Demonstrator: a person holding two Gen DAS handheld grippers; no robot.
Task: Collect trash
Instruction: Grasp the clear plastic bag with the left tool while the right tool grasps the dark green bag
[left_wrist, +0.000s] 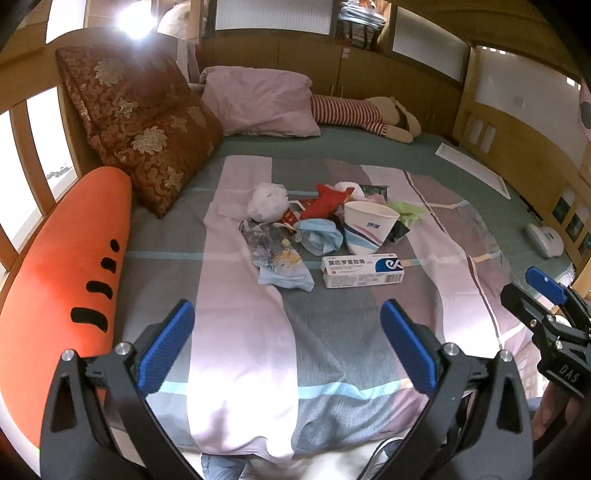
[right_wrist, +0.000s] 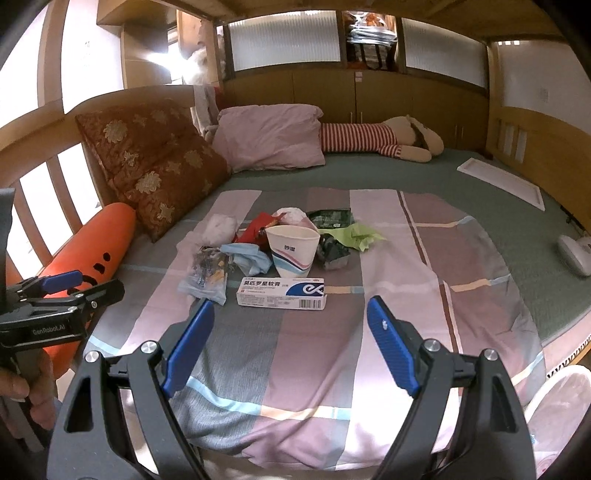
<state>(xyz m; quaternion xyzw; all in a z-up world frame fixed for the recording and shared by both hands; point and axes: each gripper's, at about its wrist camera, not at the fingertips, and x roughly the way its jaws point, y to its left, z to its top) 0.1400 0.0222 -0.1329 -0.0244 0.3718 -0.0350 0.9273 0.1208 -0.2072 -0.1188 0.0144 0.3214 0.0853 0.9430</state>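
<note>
Trash is sitting piled mid-bed, and the ointment box is lying nearest, long axis running crosswise just ahead of your right gripper. Both it and your left gripper are hanging released and holding nothing.

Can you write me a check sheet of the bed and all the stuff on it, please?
Surface: bed with patchwork cover.
Job's things: trash pile mid-bed: paper cup, ointment box, blue mask, green paper, wrappers.
Clutter: carrot pillow, brown cushions, pink pillow, striped plush.
Grippers: left hand-held gripper open, empty; right hand-held gripper open, empty.
Cables: nothing seen.
Surroundings: wooden bed frame, cabinets.
</note>
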